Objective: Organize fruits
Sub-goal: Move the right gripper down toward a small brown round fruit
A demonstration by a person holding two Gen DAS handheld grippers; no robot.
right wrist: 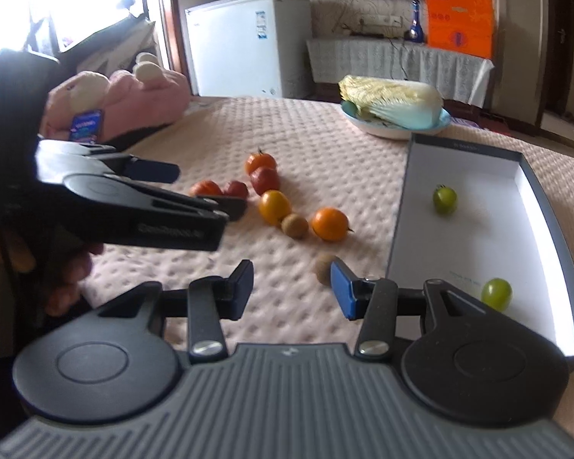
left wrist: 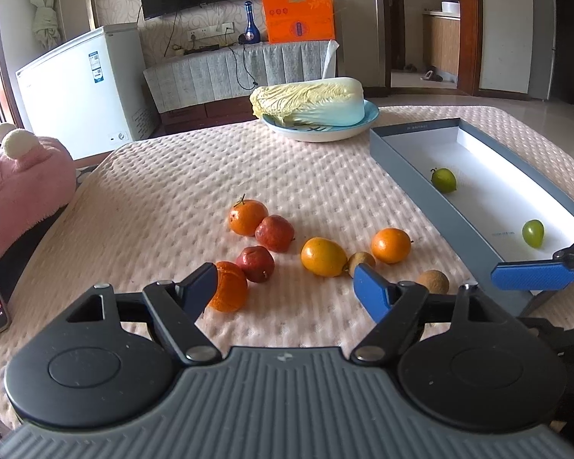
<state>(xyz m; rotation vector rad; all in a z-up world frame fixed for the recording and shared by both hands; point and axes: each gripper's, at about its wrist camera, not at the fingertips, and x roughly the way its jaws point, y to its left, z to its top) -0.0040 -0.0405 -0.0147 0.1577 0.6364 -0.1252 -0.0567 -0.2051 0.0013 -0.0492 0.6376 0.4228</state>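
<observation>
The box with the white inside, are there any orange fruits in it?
No, the box holds only two green fruits; the orange fruits lie outside it on the tablecloth.

Dimpled quilted cloth table cover (left wrist: 210, 176); smooth, glossy green fruit (left wrist: 443, 180).

A pink quilted table cover (left wrist: 210, 176) carries loose fruits (left wrist: 323, 257) (oranges, red ones, longans), a cabbage plate (left wrist: 317, 132) and a grey box (left wrist: 413, 179).

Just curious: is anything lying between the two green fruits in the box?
No. In both views, only bare white box floor lies between the far green fruit and the near green fruit.
</observation>
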